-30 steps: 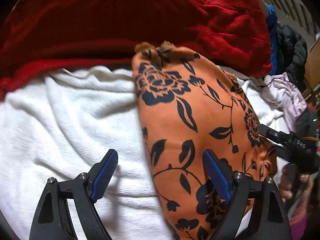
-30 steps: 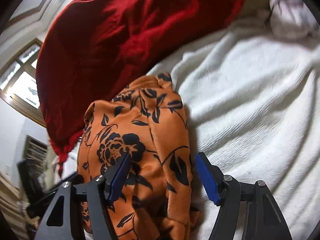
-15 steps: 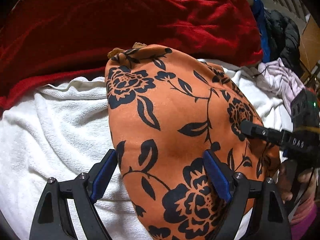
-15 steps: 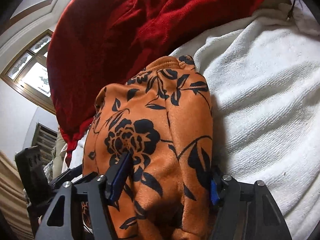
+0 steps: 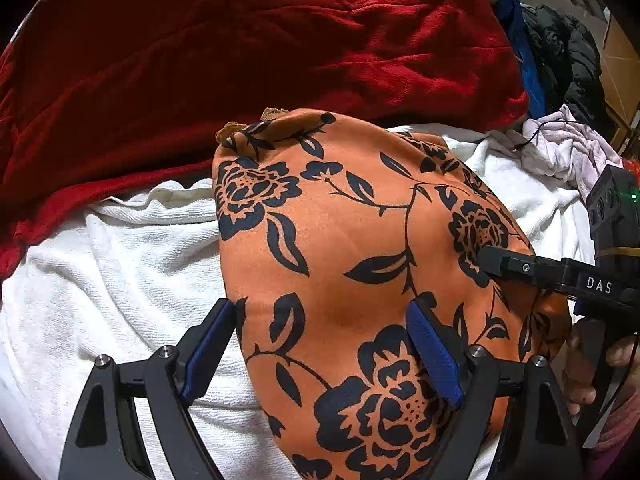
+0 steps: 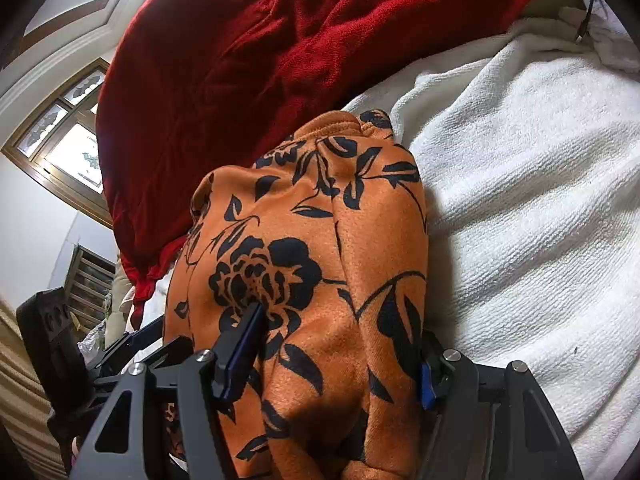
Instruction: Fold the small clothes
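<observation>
An orange garment with black flowers (image 5: 340, 232) lies bunched on a white towel (image 5: 120, 260). My left gripper (image 5: 320, 312) stands open over its near part. The left pad sits at the cloth's left edge and the right pad rests in front of the cloth. The right gripper (image 6: 340, 328) is shut on a thick fold of the same garment (image 6: 320, 240); cloth bulges over and nearly hides its right pad. In the left wrist view one black finger (image 5: 504, 264) of the right gripper lies on the garment's right side, with a person's hand (image 5: 580, 372) below it.
A crumpled red blanket (image 5: 240, 40) borders the towel's far side, also the red blanket (image 6: 260, 60). Pale pink clothes (image 5: 568, 148) and a dark jacket (image 5: 560, 48) are piled at the far right. A window (image 6: 72, 148) shows beyond the bed.
The left gripper has come over the garment, whose near part now fills the space between its fingers. In the right wrist view the cloth has bunched up between the jaws and covered the right pad.
</observation>
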A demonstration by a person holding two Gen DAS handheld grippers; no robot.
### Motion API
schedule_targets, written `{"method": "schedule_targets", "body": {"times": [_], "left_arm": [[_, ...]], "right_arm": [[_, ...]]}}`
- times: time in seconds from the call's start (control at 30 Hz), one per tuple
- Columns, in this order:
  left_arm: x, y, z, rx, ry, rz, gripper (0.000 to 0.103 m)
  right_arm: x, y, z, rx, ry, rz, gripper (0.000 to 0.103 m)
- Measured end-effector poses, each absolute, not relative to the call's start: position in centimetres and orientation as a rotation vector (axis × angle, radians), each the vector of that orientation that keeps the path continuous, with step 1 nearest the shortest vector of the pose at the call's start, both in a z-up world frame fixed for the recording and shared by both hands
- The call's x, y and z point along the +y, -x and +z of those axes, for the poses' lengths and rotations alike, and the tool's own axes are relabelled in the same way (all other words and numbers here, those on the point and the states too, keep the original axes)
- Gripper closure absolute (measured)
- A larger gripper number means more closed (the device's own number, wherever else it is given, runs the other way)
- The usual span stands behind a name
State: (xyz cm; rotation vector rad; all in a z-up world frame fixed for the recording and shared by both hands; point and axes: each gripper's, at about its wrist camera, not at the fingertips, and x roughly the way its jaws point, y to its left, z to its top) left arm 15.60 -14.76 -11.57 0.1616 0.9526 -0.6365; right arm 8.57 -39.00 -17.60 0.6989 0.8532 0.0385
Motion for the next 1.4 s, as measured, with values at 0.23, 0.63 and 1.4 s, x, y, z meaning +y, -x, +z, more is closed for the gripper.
{"method": "schedule_targets", "body": {"times": [0.23, 0.63, 1.4], "left_arm": [[-15.1, -15.6, -11.6, 0.958, -0.154, -0.642, 0.016], [-12.8, -18.4, -13.2, 1.022, 0.010, -0.701, 0.016], [-3.7, -16.5, -3.3, 0.839, 0.198, -0.812, 0.071]], "right_arm": [[-39.2, -8.3, -17.7, 0.851, -0.718, 0.034, 0.035], [-36.1, -8.5, -15.7, 0.838, -0.519, -0.014, 0.044], [-28.3, -6.3, -5.6, 0.585, -0.404, 0.131, 0.072]]}}
